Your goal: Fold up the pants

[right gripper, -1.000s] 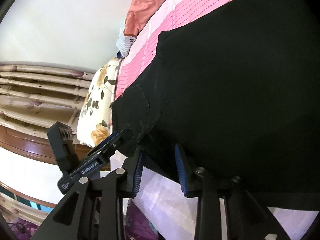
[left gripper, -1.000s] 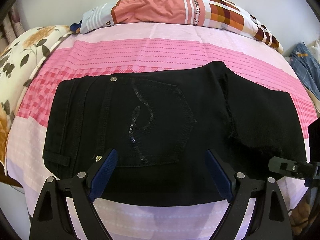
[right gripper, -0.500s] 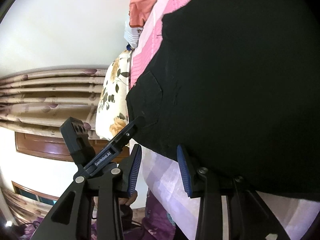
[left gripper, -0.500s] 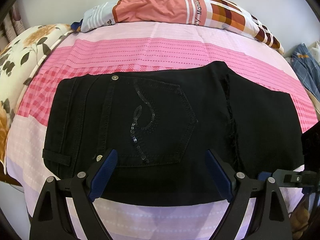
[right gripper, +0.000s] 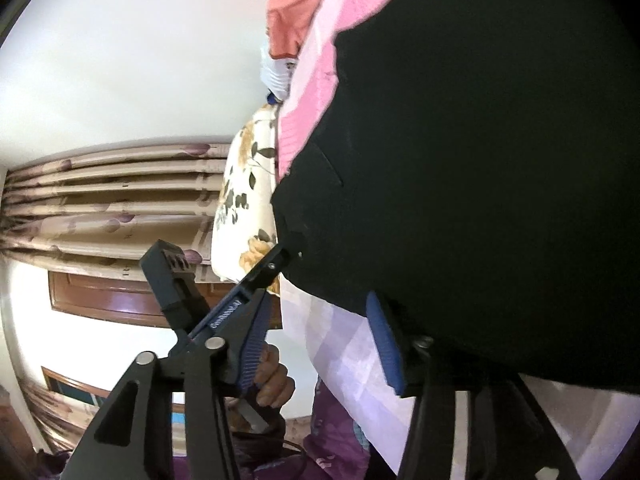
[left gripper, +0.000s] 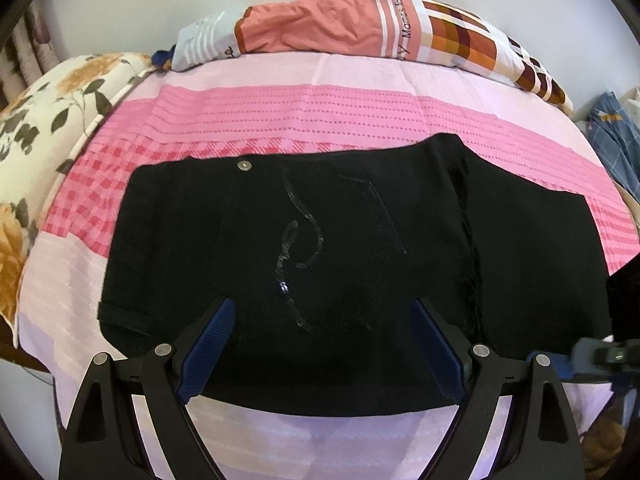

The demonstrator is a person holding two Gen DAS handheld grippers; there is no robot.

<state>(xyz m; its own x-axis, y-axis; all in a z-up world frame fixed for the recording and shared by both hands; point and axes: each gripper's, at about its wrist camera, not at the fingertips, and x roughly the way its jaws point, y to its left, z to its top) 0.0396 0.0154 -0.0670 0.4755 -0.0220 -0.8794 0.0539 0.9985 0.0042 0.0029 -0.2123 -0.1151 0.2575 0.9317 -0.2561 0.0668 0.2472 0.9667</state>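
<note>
Black pants (left gripper: 340, 264) lie folded flat on a pink striped bed sheet (left gripper: 320, 112), with a sequined back pocket facing up and a fold edge running down the right part. My left gripper (left gripper: 322, 344) is open and empty, hovering over the near edge of the pants. My right gripper (right gripper: 316, 344) is open and empty at the near right corner of the pants (right gripper: 480, 160); it shows blurred in the left wrist view (left gripper: 600, 354). The left gripper's body also shows in the right wrist view (right gripper: 224, 304).
A folded orange and checked quilt (left gripper: 360, 28) lies along the far edge of the bed. A floral pillow (left gripper: 36, 128) sits at the left. Blue plaid cloth (left gripper: 616, 136) lies at the far right. Curtains (right gripper: 100, 200) hang beyond the bed.
My right gripper has opened wider and drawn back from the pants' corner toward the bed edge. The left gripper has stayed open and risen slightly. The pants have not moved.
</note>
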